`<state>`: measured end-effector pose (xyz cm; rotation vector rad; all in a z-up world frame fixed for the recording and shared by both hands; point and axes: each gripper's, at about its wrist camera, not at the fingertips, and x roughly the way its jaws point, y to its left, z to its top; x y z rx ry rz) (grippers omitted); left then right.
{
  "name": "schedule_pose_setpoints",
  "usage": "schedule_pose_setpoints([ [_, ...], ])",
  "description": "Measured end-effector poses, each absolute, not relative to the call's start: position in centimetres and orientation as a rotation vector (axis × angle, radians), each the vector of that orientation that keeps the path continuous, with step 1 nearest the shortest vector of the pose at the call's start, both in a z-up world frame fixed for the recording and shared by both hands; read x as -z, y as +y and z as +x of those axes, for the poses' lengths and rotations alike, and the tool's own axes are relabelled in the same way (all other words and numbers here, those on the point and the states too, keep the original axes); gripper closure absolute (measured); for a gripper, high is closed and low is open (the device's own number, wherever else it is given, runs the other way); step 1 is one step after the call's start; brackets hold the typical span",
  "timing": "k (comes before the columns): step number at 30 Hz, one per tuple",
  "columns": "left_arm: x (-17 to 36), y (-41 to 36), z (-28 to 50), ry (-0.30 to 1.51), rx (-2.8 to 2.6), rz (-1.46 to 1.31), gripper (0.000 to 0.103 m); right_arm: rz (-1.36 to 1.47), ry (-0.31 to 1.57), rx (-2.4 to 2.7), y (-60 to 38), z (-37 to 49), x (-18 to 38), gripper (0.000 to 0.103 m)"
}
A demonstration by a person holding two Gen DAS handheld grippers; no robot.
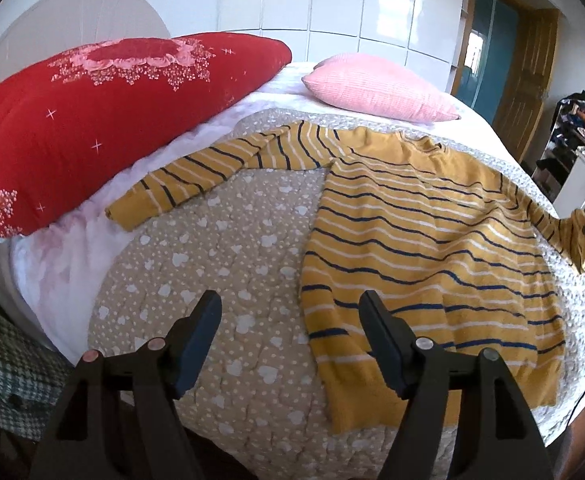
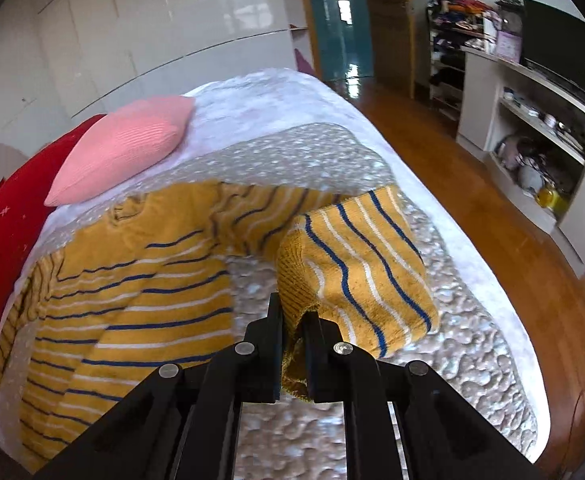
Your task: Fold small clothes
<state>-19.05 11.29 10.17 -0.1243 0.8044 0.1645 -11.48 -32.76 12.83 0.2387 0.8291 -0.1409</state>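
**Right gripper pinching sweater cuff; left gripper wide over hem**

Sweater: yellow knit, navy and white stripes, lies flat on the patterned quilt of the bed, spread ahead of the left gripper.

Left gripper: jaws wide apart, nothing between them. It hangs above the bed near the sweater's bottom hem. The hem's near corner lies under and just ahead of its right finger; bare quilt shows below its left finger. One sleeve stretches away ahead and to the left, flat on the quilt, its cuff nearest the red pillow. Pink pillow sits farther ahead, beyond the neckline.

Right gripper: jaws narrow, clamped on the ribbed cuff of the other sleeve. The cuff bunches between the two fingers; the sleeve rises directly ahead of them, lifted off the quilt and doubled over itself. Sweater body lies ahead and to the left of this gripper, blurred in places.

To the right of the right gripper: wooden floor and cluttered shelves, well apart from the bed.
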Motion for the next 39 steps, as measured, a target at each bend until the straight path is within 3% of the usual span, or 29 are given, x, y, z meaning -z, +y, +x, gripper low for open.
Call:
schedule_pose_setpoints([
  [19, -7.9, 14.4, -17.6, 0.831, -0.159, -0.204, 0.03, 0.127, 0.852, -0.051, -21.0, -7.6, -14.9, 0.093],
  [29, -7.2, 18.6, -17.9, 0.822, -0.164, -0.305, 0.03, 0.13, 0.883, -0.241, -9.0, -0.5, -16.8, 0.093],
  [39, -6.3, 23.1, -18.2, 0.81, -0.201, -0.366, 0.03, 0.049, 1.036, -0.346, 5.6, 7.5, -9.7, 0.093],
])
